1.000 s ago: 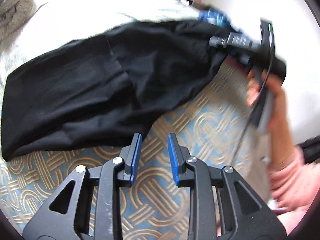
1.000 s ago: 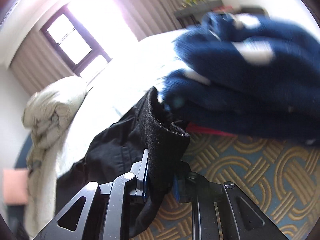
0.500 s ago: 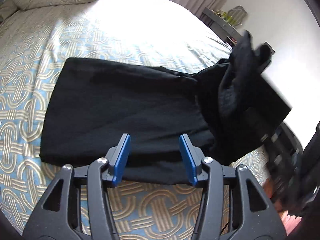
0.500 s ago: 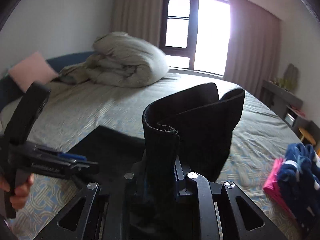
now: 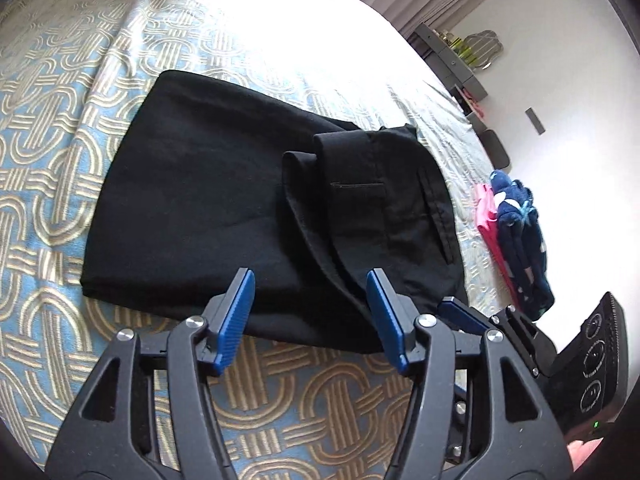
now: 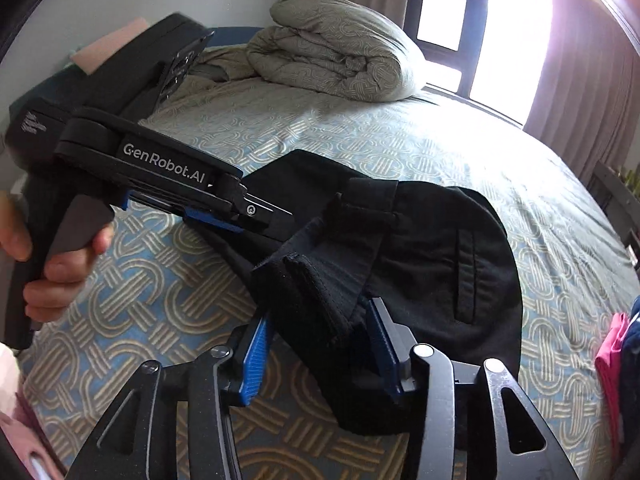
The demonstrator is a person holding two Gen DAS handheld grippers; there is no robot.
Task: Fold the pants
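Observation:
Black pants (image 5: 208,200) lie on the patterned bedspread (image 5: 52,184), their waistband end (image 5: 380,208) folded back over the legs. My left gripper (image 5: 310,316) hovers at the near edge of the pants. Its jaws are opening and nothing is between them. In the right wrist view a hand (image 6: 60,268) holds the left gripper (image 6: 256,216) over the pants' left side. My right gripper (image 6: 318,344) is at the folded waistband (image 6: 320,280). Its jaws are opening and the thick fold lies loose between the blue pads (image 6: 254,356). The right gripper (image 5: 452,308) also shows in the left wrist view.
A rolled beige duvet (image 6: 332,60) and a pink pillow (image 6: 112,44) lie at the head of the bed. A stack of pink and navy clothes (image 5: 516,232) sits right of the pants. A window (image 6: 480,28), curtains and a grey shelf (image 5: 452,60) stand beyond.
My right gripper carried the raised waistband over and laid it on the legs, then its jaws spread off the cloth. The left gripper's jaws widened.

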